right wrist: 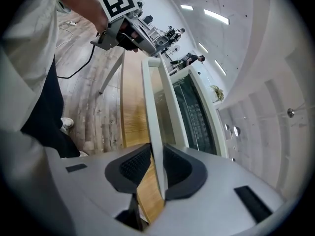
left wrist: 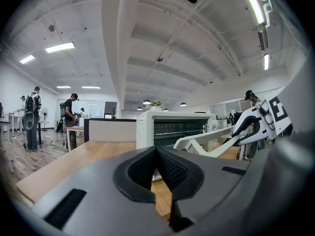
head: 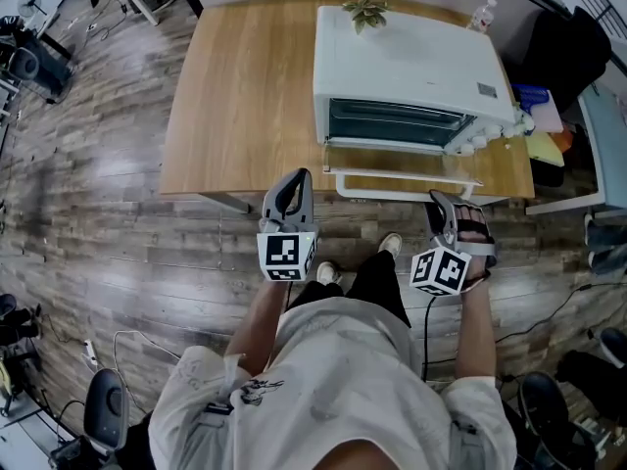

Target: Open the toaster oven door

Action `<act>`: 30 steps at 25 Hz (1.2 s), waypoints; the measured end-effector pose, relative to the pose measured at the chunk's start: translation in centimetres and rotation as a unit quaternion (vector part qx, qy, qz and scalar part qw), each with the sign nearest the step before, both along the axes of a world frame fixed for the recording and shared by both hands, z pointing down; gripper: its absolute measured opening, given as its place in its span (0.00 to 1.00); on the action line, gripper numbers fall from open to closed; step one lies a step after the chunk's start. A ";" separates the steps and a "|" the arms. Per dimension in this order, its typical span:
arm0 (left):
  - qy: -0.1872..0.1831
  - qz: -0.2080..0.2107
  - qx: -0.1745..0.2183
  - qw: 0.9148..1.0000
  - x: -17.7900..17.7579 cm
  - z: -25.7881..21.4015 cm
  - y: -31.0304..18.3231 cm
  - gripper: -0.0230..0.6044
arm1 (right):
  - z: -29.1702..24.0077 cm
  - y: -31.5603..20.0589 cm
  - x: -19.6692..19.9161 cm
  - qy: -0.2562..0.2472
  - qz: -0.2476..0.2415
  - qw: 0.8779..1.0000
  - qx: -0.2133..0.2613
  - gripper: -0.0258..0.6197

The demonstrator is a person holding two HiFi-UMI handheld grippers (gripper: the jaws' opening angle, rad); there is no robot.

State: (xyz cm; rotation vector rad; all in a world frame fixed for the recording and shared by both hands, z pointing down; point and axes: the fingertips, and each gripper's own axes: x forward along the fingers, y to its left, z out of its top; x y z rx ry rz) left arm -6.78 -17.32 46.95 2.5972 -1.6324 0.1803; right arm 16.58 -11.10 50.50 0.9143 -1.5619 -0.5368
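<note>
A white toaster oven (head: 402,67) stands on the wooden table (head: 245,96), its glass door (head: 392,157) swung down and outward toward me. The door's white handle bar (head: 407,186) runs along the front edge. My right gripper (head: 438,199) is at the bar's right end. In the right gripper view the handle (right wrist: 155,107) passes between the jaws, and the right gripper (right wrist: 157,149) is shut on it. My left gripper (head: 294,179) hangs off the table's front edge, left of the door, shut and holding nothing. The left gripper (left wrist: 157,151) faces the oven (left wrist: 170,124) and the handle (left wrist: 206,141).
A small plant (head: 364,12) sits on top of the oven and a bottle (head: 482,15) stands behind it. Blue and yellow items (head: 544,125) lie on a side table at the right. People (left wrist: 32,117) stand far off across the room.
</note>
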 end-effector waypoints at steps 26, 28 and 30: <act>-0.010 -0.003 -0.019 1.000 0.2 1.8 1.4 0.06 | 7.5 5.1 -0.6 -0.013 0.008 0.998 -0.056 0.19; -0.012 -0.004 -0.022 1.000 0.0 1.9 1.6 0.06 | 8.0 5.5 -0.8 -0.012 0.010 0.998 -0.054 0.19; -0.014 -0.004 -0.023 1.000 -0.2 1.9 1.7 0.06 | 8.2 5.7 -0.9 -0.015 0.011 0.999 -0.045 0.19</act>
